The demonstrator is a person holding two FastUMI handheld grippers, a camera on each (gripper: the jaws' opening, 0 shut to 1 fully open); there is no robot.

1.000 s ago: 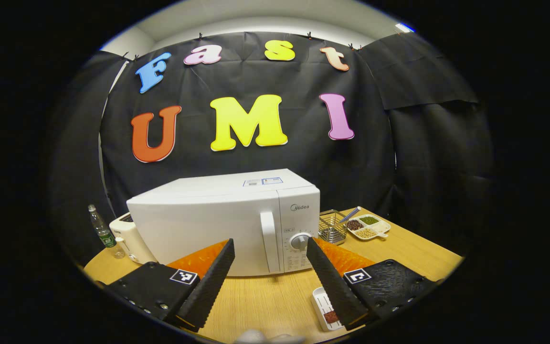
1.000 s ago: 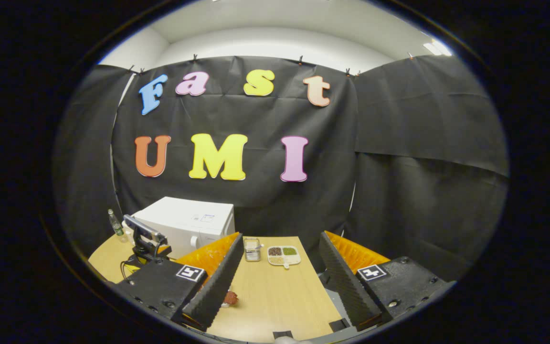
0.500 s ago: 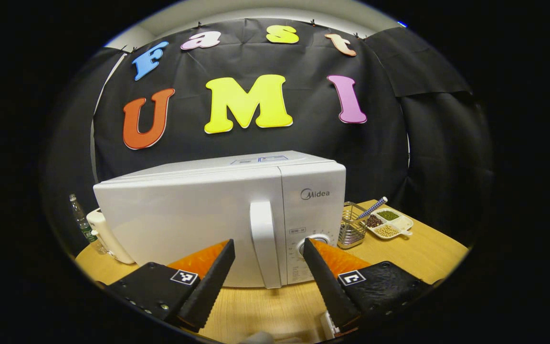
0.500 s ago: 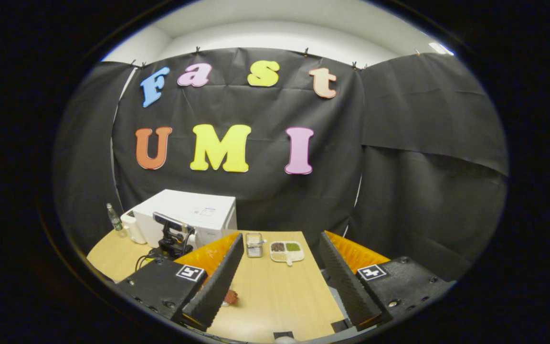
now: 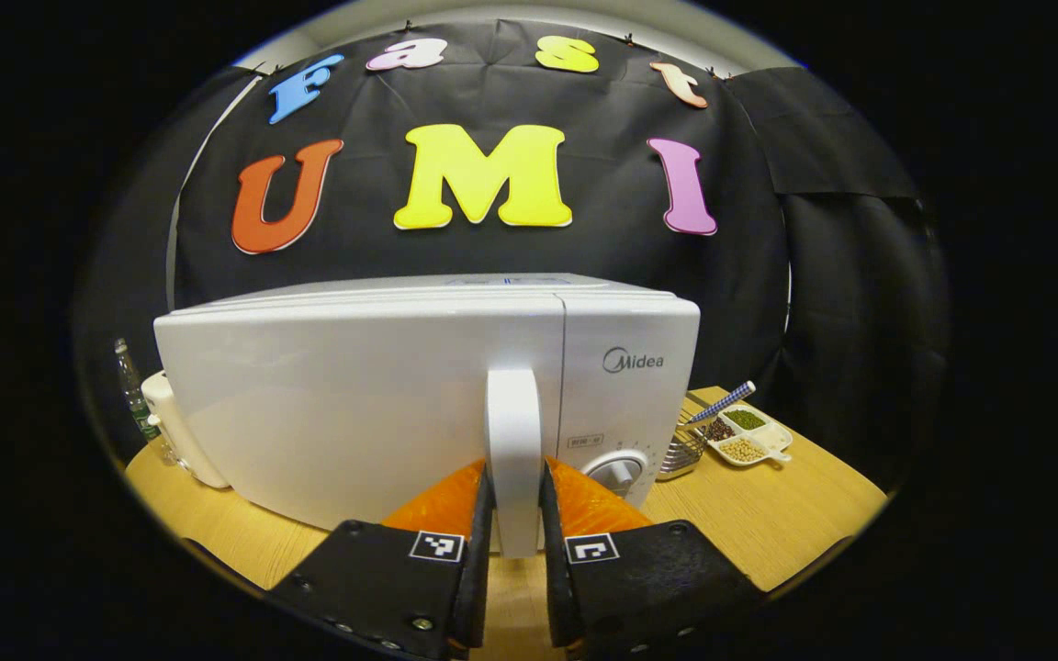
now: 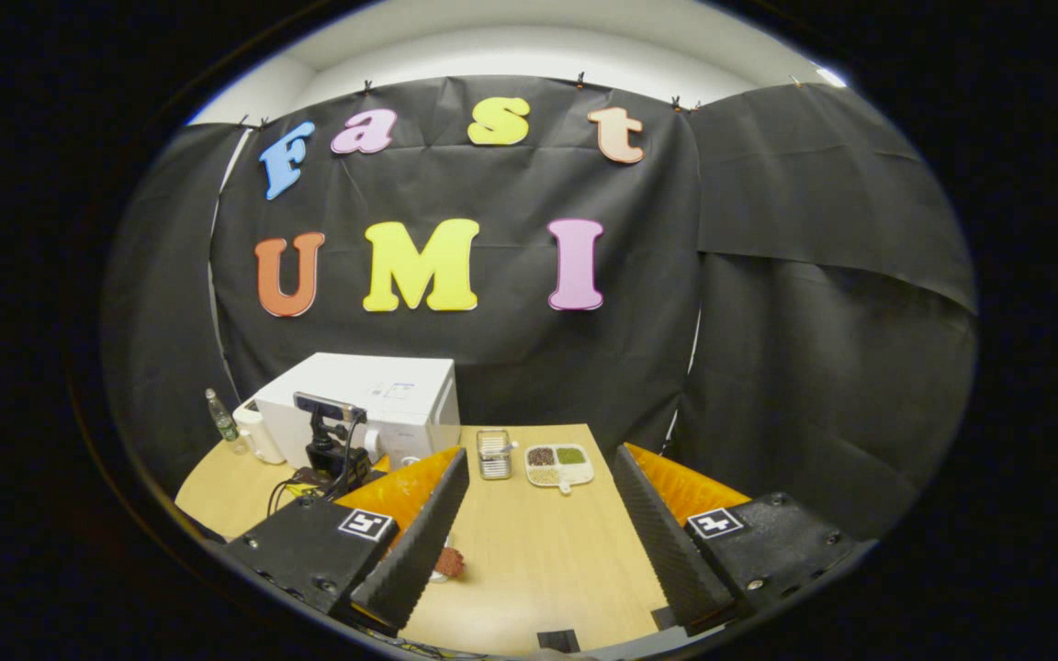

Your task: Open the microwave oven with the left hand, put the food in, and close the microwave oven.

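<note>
Black cloth backs a wooden tabletop (image 6: 538,560) where the white microwave (image 5: 354,404) stands, door closed. Its upright door handle (image 5: 512,431) runs vertically between the left tongs (image 5: 514,514), which are pinched narrow onto it. Right tongs (image 6: 538,523) hang wide and empty, well apart from the microwave. Food (image 6: 448,561) near them is half hidden behind a finger.
</note>
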